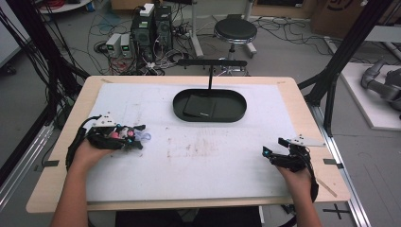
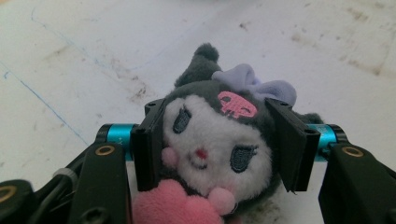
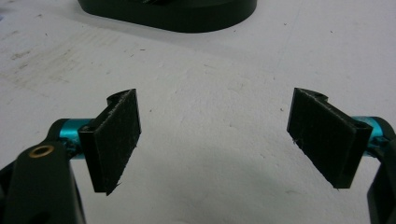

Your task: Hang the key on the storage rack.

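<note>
Your left gripper (image 2: 219, 144) has its flat black foam pads (image 2: 148, 149) pressed on both cheeks of the plush toy (image 2: 210, 140): fuzzy dark grey hood, white face, lilac bow, pink paws, lying on the scuffed white mat (image 1: 213, 156). Your right gripper (image 3: 215, 140) is wide, nothing between the pads. Ahead of them, the glossy black oval tray (image 1: 236, 106) holds a flat black square (image 1: 200, 106)

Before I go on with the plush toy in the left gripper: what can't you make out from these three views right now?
- Plush toy: its lower body is cut off by the bottom edge of the left gripper view; in the high view it is too small, half hidden by the left gripper.
- Dark flat item in the black tray: too small to identify.
- Tray in the right gripper view: cut off by the top edge.
</note>
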A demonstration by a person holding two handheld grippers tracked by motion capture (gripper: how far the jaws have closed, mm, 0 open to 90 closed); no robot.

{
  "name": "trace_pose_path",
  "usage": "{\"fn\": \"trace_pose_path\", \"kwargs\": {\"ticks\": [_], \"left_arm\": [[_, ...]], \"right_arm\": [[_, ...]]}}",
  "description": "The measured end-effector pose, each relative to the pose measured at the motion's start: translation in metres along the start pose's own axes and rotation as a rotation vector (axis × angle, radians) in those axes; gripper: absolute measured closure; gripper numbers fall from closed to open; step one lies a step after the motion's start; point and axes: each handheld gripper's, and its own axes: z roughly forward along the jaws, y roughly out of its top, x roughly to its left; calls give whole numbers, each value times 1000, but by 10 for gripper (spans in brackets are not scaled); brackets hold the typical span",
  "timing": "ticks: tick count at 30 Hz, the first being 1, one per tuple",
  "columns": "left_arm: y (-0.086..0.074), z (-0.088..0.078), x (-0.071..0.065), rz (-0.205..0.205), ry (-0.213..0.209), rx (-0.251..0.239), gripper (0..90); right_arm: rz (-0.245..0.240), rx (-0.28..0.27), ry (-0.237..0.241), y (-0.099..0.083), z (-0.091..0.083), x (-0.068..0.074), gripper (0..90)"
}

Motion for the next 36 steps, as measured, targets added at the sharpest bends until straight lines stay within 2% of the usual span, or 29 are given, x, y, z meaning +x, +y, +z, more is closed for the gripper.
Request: {"fn": "trace_pose_path", "kwargs": {"ticks": [5, 12, 17, 23, 31, 36], "left_arm": [[19, -11, -3, -36, -11, -86, 428], [60, -17, -6, -42, -37, -138, 426], [93, -19, -11, -20, -44, -146, 427], [132, -12, -16, 2, -52, -145, 426], [183, 8, -28, 38, -77, -131, 426], [204, 25, -30, 41, -90, -134, 426]], "right_arm": [[-1, 0, 3, 1, 2, 0, 177], [-4, -4, 12, 2, 2, 1, 177], [6, -10, 15, 2, 1, -1, 177], [6, -21, 22, 3, 1, -1, 177], [3, -18, 34, 4, 4, 1, 177], [5, -21, 36, 4, 4, 0, 177]]}}
